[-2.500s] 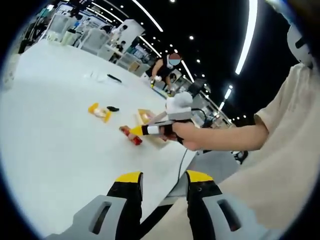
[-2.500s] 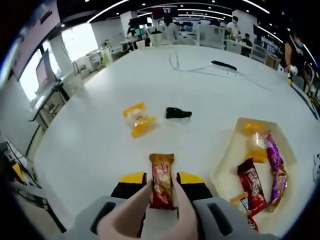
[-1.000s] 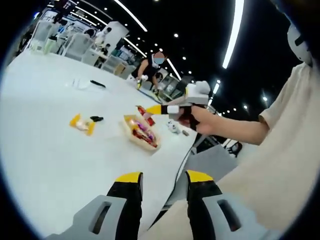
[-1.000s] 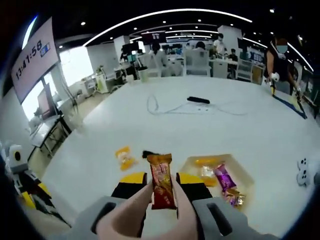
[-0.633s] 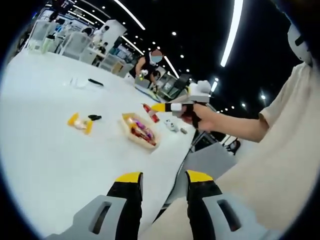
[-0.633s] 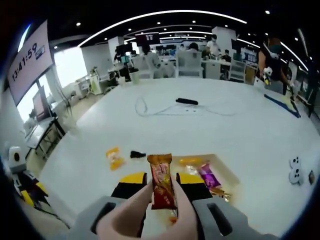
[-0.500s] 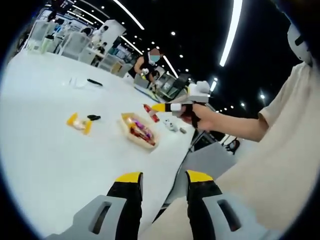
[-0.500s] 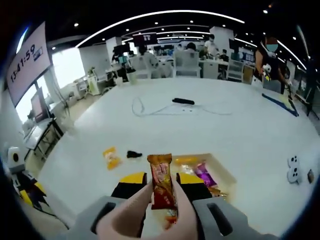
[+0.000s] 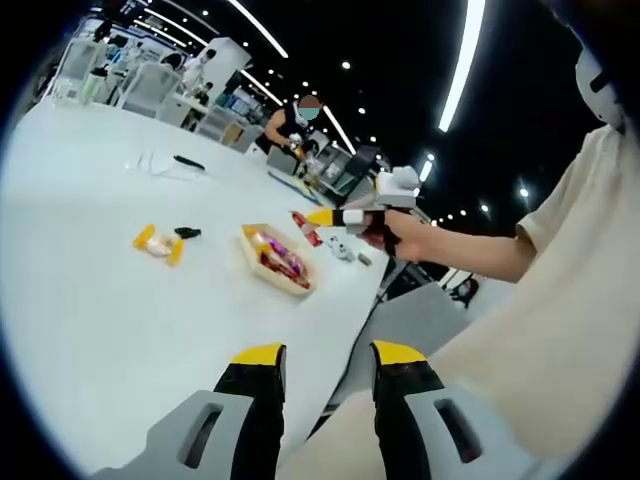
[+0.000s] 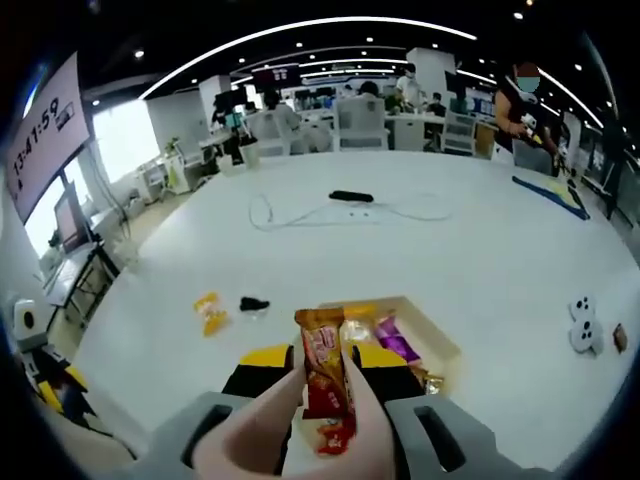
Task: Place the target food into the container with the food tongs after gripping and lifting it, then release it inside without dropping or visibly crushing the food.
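1. Left gripper view: the left hand-held gripper [image 9: 323, 362] has its yellow-tipped jaws apart and holds nothing, poised over the edge of the white round table [image 9: 90, 300].
2. Ahead of it lies the shallow beige rectangular tray [image 9: 273, 259] of wrapped snacks; the right hand-held gripper [image 9: 318, 217] hangs beyond that tray.
3. Right gripper view: the right hand-held gripper [image 10: 322, 365] drives pink food tongs [image 10: 262, 428] clamped on the red-orange wrapped snack bar [image 10: 323, 375], raised directly over the tray [image 10: 440, 345].
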Motion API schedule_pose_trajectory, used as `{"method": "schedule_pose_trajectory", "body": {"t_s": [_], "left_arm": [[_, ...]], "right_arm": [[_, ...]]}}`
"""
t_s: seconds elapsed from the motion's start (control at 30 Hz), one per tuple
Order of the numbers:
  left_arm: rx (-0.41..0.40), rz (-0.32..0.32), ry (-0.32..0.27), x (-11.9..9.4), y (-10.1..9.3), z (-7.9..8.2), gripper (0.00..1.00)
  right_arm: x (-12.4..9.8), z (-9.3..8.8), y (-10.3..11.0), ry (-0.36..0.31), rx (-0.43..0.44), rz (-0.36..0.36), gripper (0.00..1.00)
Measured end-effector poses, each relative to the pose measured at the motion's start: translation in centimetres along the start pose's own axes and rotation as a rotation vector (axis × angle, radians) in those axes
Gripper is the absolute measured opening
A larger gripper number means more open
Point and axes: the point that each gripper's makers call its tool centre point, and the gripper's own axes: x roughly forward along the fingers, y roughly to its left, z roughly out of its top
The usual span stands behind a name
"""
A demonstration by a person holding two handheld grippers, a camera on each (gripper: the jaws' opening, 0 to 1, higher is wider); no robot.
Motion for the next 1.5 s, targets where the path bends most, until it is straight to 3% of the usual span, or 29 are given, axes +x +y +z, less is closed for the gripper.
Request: {"method": "schedule_pose_trajectory", "body": {"t_s": [0.47, 1.5], "left_arm": [[0.000, 0.000, 0.007, 0.1, 0.0, -0.1, 0.32], [0.007, -0.006, 0.014, 0.6, 0.0, 0.3, 0.32]], "right_arm": [[0.1, 0.7, -1.4, 0.000, -0.029, -0.013, 0.22], [0.0, 1.0, -1.9, 0.000, -0.030, -0.020, 0.24]]}}
